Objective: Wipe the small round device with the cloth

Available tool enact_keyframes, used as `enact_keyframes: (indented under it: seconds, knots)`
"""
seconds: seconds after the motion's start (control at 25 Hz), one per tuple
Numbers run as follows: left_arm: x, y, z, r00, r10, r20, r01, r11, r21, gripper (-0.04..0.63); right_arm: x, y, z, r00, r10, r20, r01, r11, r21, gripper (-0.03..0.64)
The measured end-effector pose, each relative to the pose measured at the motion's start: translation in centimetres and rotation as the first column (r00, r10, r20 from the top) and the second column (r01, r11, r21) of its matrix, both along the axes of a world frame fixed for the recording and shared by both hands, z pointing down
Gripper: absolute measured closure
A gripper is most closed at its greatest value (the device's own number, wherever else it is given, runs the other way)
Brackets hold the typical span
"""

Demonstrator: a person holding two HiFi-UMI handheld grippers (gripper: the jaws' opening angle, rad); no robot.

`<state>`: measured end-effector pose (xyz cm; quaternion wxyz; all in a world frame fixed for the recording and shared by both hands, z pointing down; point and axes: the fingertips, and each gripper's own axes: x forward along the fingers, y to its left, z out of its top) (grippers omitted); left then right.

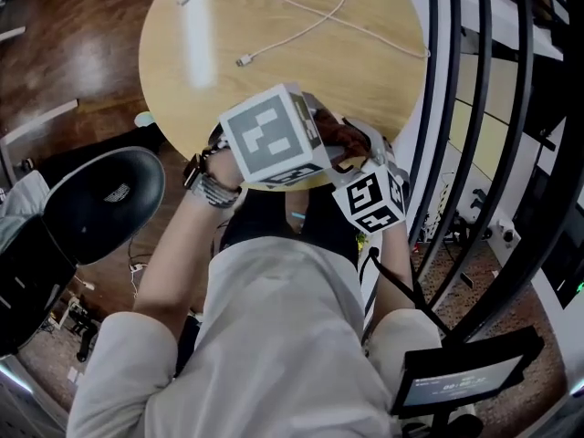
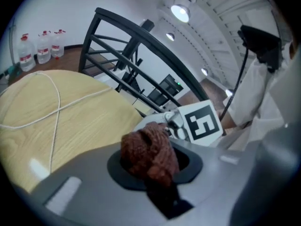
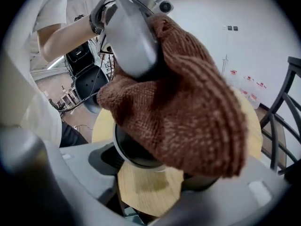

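My left gripper (image 2: 155, 173) is shut on a bunched brown knitted cloth (image 2: 149, 153). In the right gripper view the cloth (image 3: 188, 107) hangs from the left gripper's grey body (image 3: 131, 36) and lies over the top of a small round device (image 3: 134, 155), which is dark with a pale rim. The device sits between the jaws of my right gripper (image 3: 150, 173), held above the table. In the head view both marker cubes (image 1: 274, 135) (image 1: 370, 199) are close together at the table's near edge, with a bit of cloth (image 1: 343, 138) between them. The jaws are hidden there.
The round wooden table (image 1: 210, 53) carries a white cable (image 1: 301, 26). A black chair seat (image 1: 100, 199) stands at the left and a black railing (image 1: 474, 108) runs along the right. A small screen (image 1: 465, 381) sits near my right knee. Water bottles (image 2: 42, 48) line the far wall.
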<state>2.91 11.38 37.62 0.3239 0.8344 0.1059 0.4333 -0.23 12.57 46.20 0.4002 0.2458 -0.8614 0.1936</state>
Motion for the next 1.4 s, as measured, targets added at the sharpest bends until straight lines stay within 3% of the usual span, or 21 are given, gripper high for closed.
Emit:
enact_keyframes:
  seconds: [0.12,0.28,0.48,0.76,1.08,1.16,1.24,1.4]
  knots:
    - [0.0,-1.3,0.4,0.998,0.037,0.052,-0.042,0.995,0.095,0.509,-0.1,0.0,-0.1,1.000,0.013,0.006,-0.013,1.000,0.001,0.270]
    - [-1.3,-3.0,1.8,0.981,0.062,0.184,-0.099,0.976,0.196,0.511,-0.4,0.0,-0.1,1.000,0.013,0.015,-0.013,1.000,0.007,0.270]
    - [-1.9,-3.9,3.3,0.973,0.066,0.221,-0.107,0.978,0.177,0.511,-0.6,0.0,-0.4,0.999,0.021,0.025,-0.021,1.000,0.019,0.270]
    - [-2.0,-3.7,5.4,0.960,0.118,0.254,-0.145,0.985,0.092,0.512,-1.0,0.7,-1.2,0.999,0.027,0.042,-0.028,0.999,0.030,0.270]
    - [-5.2,-3.5,9.5,0.923,0.125,0.364,-0.150,0.988,0.042,0.515,-2.0,0.9,-2.1,0.998,0.030,0.055,-0.032,0.999,0.035,0.269]
    - [-4.8,-3.1,9.6,0.929,0.130,0.345,-0.148,0.989,0.027,0.515,-2.2,0.9,-2.2,0.997,0.041,0.063,-0.044,0.998,0.036,0.268]
    - [-4.5,-2.9,9.7,0.929,0.140,0.343,-0.154,0.988,0.013,0.515,-2.3,0.9,-2.3,0.995,0.073,0.072,-0.075,0.997,0.033,0.265]
    - [-5.7,-3.4,10.1,0.885,0.176,0.431,-0.201,0.979,0.012,0.514,-1.4,0.8,-2.4,0.973,0.229,0.041,-0.231,0.971,0.060,0.252]
